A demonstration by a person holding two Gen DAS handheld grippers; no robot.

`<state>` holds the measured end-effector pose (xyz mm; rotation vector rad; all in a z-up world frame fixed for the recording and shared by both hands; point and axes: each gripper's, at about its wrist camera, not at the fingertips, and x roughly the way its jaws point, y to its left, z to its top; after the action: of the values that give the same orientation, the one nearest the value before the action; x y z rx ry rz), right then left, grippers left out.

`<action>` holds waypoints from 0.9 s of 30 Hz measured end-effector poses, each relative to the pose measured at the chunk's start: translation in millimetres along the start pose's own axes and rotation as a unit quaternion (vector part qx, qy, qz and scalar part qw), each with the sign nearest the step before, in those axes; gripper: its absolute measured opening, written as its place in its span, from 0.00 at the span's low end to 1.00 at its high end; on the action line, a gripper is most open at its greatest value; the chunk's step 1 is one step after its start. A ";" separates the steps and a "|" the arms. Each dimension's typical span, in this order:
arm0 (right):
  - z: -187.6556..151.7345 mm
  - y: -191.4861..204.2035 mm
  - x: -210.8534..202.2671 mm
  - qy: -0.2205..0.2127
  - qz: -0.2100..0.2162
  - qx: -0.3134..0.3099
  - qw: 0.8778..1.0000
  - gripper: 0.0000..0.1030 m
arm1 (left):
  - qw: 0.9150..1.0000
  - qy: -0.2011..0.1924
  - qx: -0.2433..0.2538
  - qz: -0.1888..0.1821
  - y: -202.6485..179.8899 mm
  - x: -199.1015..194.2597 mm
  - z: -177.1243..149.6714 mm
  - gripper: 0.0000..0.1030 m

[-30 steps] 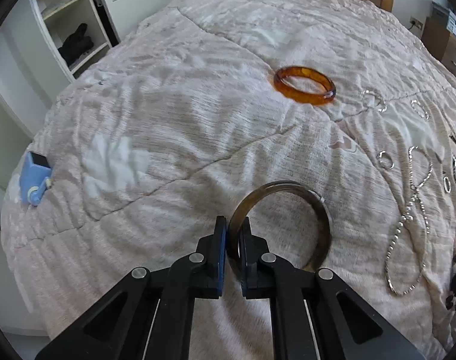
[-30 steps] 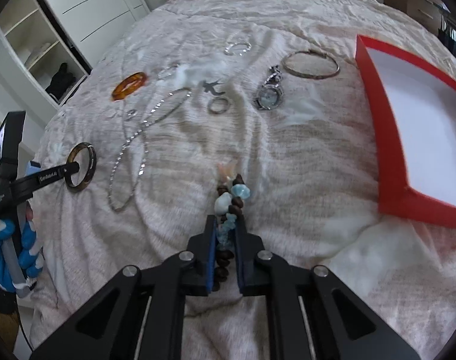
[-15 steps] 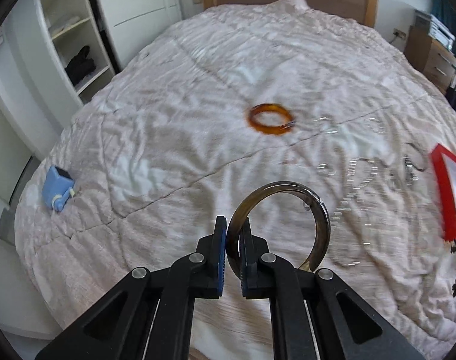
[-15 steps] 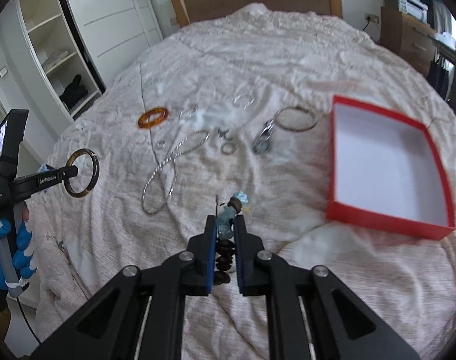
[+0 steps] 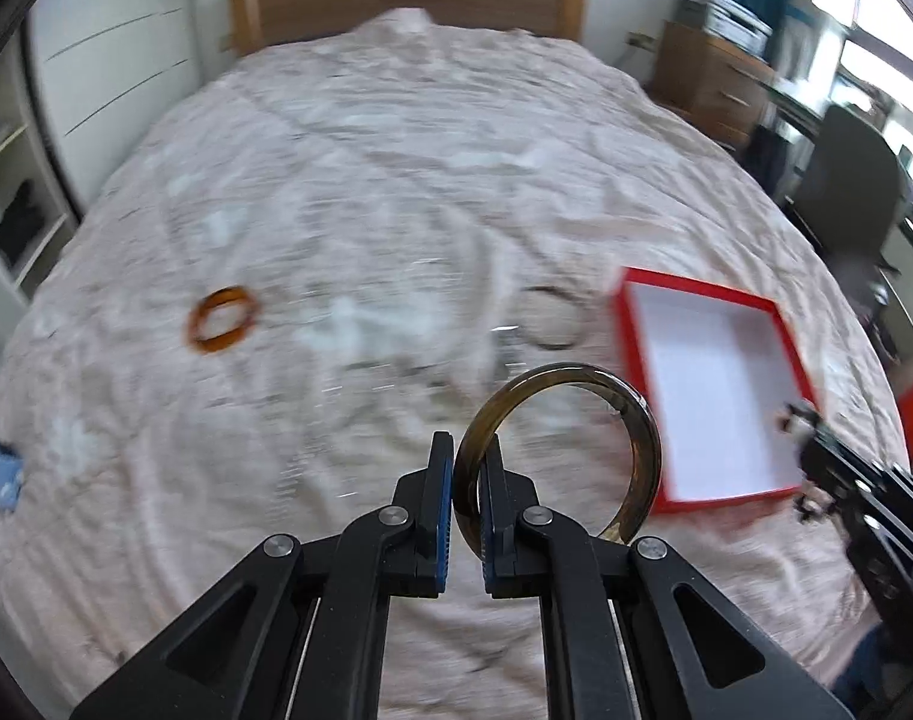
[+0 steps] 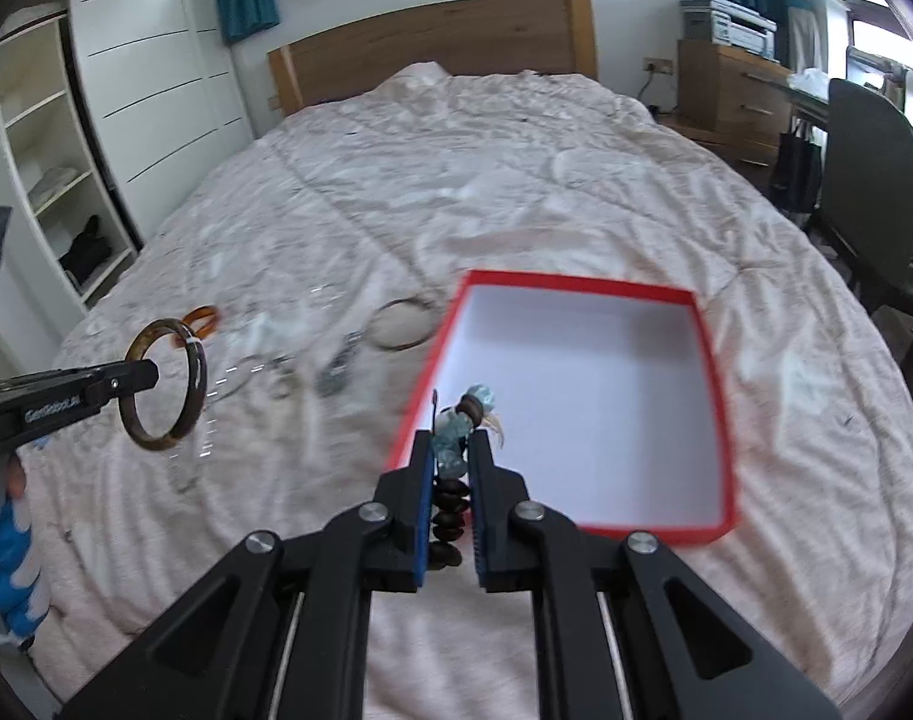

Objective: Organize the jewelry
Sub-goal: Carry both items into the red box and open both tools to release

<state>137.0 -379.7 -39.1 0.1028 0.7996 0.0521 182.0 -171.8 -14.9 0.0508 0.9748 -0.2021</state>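
Observation:
My left gripper (image 5: 467,456) is shut on the rim of a dark olive-brown bangle (image 5: 639,450), held in the air above the bed; the same bangle (image 6: 198,378) shows at the left of the right wrist view. My right gripper (image 6: 453,450) is shut on a beaded bracelet (image 6: 456,438) with dark wooden beads and pale blue stones, over the near left corner of an empty red box (image 6: 717,420) with a white inside. That red box (image 5: 786,348) lies to the right in the left wrist view. An amber bangle (image 5: 221,319) rests on the quilt.
Blurred on the pink quilt (image 6: 516,180) between the amber bangle and the box lie a thin metal bangle (image 6: 402,324), a watch (image 6: 339,369) and silver chains. A blue object (image 5: 3,474) sits at the bed's left edge. Shelves stand left, a chair (image 6: 870,192) and drawers right.
Both grippers have risen and swung right with their pieces. The red box has come into the left wrist view, and the right gripper now hangs over the box's near left corner.

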 end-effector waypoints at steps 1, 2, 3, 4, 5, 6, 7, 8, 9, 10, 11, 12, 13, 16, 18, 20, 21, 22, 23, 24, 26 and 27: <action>1.7 -8.5 4.8 0.001 -0.003 0.004 1.000 0.10 | 1.000 0.003 0.010 -0.007 -15.7 5.9 3.9 0.08; 3.1 -17.4 9.8 0.004 -0.004 0.010 1.000 0.10 | 1.000 0.005 0.016 -0.010 -24.3 10.6 6.3 0.07; 3.6 -26.8 15.0 0.006 -0.004 0.016 1.000 0.10 | 1.000 0.008 0.026 -0.012 -38.3 17.1 9.6 0.08; 3.0 -33.5 18.6 0.009 -0.006 0.019 1.000 0.10 | 0.999 0.010 0.036 -0.015 -51.6 24.2 12.5 0.08; 2.5 -41.0 23.5 0.013 -0.008 0.021 1.000 0.10 | 0.999 0.012 0.042 -0.015 -58.5 29.5 14.4 0.08; 2.0 -48.6 28.5 0.016 -0.010 0.025 1.000 0.10 | 0.998 0.013 0.052 -0.013 -69.9 36.7 16.3 0.08; 1.6 -54.4 32.0 0.019 -0.012 0.027 0.999 0.10 | 0.998 0.013 0.062 -0.010 -80.7 43.5 17.9 0.08; 1.6 -60.6 36.2 0.021 -0.014 0.029 0.999 0.10 | 0.997 0.014 0.069 -0.009 -90.3 48.7 19.2 0.08; 1.4 -66.5 40.3 0.024 -0.017 0.030 0.999 0.10 | 0.997 0.017 0.074 -0.011 -97.3 54.4 19.9 0.08; 0.9 -72.2 44.1 0.026 -0.018 0.032 0.999 0.10 | 0.997 0.019 0.076 -0.012 -99.6 57.9 20.6 0.08; 0.1 -75.7 46.8 0.028 -0.019 0.033 0.999 0.10 | 0.996 0.023 0.082 -0.011 -106.2 64.9 21.0 0.08; -0.7 -79.8 49.7 0.031 -0.020 0.035 0.999 0.10 | 0.996 0.025 0.087 -0.007 -110.2 69.0 21.0 0.08; -2.1 -83.5 51.2 0.033 -0.021 0.035 0.999 0.10 | 0.995 0.028 0.092 -0.004 -114.1 73.3 20.8 0.08; -5.3 -93.1 58.5 0.041 -0.022 0.040 0.998 0.10 | 0.993 0.039 0.107 0.009 -122.9 87.6 15.7 0.08; -8.0 -98.2 61.9 0.045 -0.024 0.043 0.998 0.10 | 0.993 0.047 0.110 0.014 -124.9 94.9 12.2 0.08; -10.5 -101.1 64.2 0.049 -0.026 0.047 0.997 0.10 | 0.992 0.052 0.113 0.022 -125.5 100.2 9.4 0.08; -12.0 -102.4 64.7 0.050 -0.027 0.049 0.997 0.10 | 0.992 0.053 0.114 0.024 -125.2 101.8 7.9 0.08; -13.4 -103.7 64.6 0.051 -0.030 0.051 0.997 0.10 | 0.991 0.055 0.116 0.025 -125.3 102.6 6.7 0.08; -14.2 -104.1 64.2 0.051 -0.031 0.053 0.997 0.11 | 0.991 0.055 0.117 0.027 -125.5 104.2 6.9 0.09; -15.0 -105.0 63.4 0.050 -0.035 0.056 0.997 0.11 | 0.991 0.057 0.119 0.028 -125.6 105.1 6.7 0.13; -16.1 -106.3 62.3 0.052 -0.037 0.060 0.996 0.11 | 0.990 0.065 0.120 0.027 -125.8 108.2 5.8 0.14; -16.4 -106.7 62.1 0.053 -0.038 0.061 0.996 0.11 | 0.990 0.067 0.119 0.027 -125.4 109.1 4.8 0.16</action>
<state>169.3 -479.2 -106.7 0.1861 0.9110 -0.0641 221.1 -311.4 -96.4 0.3131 1.0778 -0.2680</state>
